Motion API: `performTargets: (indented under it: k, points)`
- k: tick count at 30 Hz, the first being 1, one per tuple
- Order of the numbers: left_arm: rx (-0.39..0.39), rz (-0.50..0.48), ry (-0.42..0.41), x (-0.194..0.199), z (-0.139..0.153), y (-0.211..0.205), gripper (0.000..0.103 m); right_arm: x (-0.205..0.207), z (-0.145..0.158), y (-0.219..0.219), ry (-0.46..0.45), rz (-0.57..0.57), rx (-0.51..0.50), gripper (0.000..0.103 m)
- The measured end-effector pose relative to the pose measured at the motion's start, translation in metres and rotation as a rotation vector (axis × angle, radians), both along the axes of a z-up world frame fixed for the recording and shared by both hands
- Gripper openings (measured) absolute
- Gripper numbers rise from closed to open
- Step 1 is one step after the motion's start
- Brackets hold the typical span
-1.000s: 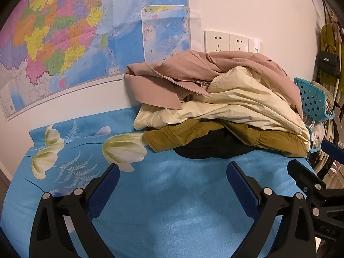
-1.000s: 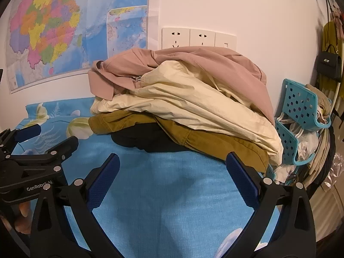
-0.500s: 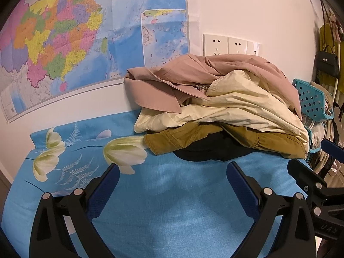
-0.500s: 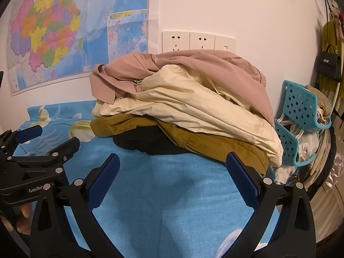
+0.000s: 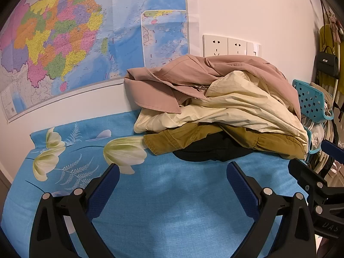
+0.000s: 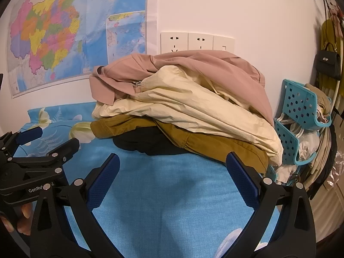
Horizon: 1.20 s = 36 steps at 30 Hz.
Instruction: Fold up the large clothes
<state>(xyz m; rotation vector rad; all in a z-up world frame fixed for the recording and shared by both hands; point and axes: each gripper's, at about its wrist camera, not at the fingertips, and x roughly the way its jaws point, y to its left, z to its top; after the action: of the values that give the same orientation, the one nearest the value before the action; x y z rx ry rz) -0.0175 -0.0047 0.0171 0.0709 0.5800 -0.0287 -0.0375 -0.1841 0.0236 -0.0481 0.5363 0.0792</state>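
Observation:
A heap of clothes lies against the wall on the blue flowered bed sheet [image 5: 172, 204]. A pink jacket [image 5: 182, 77] is on top, over a cream garment [image 5: 236, 107], a mustard garment [image 5: 182, 137] and a black one [image 5: 206, 150]. The same heap shows in the right wrist view: pink jacket [image 6: 204, 64], cream garment [image 6: 193, 105], mustard garment [image 6: 215, 144]. My left gripper [image 5: 173, 178] is open and empty, just short of the heap. My right gripper [image 6: 173, 172] is open and empty, also just short of it, with the left gripper [image 6: 40, 150] at its left.
A map [image 5: 75, 32] and wall sockets [image 5: 230, 45] are on the wall behind the heap. Turquoise plastic baskets [image 6: 301, 107] with clothes stand at the bed's right edge. A black handbag [image 6: 327, 63] hangs at far right.
Both views have tilted slightly, so the heap sits a little lower in frame. Both grippers stay open and empty.

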Motion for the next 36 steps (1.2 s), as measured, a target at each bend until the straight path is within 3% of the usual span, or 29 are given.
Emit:
performTargets:
  k: [24, 36]
  points:
    - [-0.008, -0.005, 0.007, 0.0, -0.001, -0.001, 0.096, 0.001, -0.002, 0.0, 0.001, 0.0, -0.009, 0.098]
    - [-0.036, -0.008, 0.031, 0.018, -0.007, 0.008, 0.096, 0.013, 0.009, 0.007, -0.048, 0.07, -0.048, 0.098]
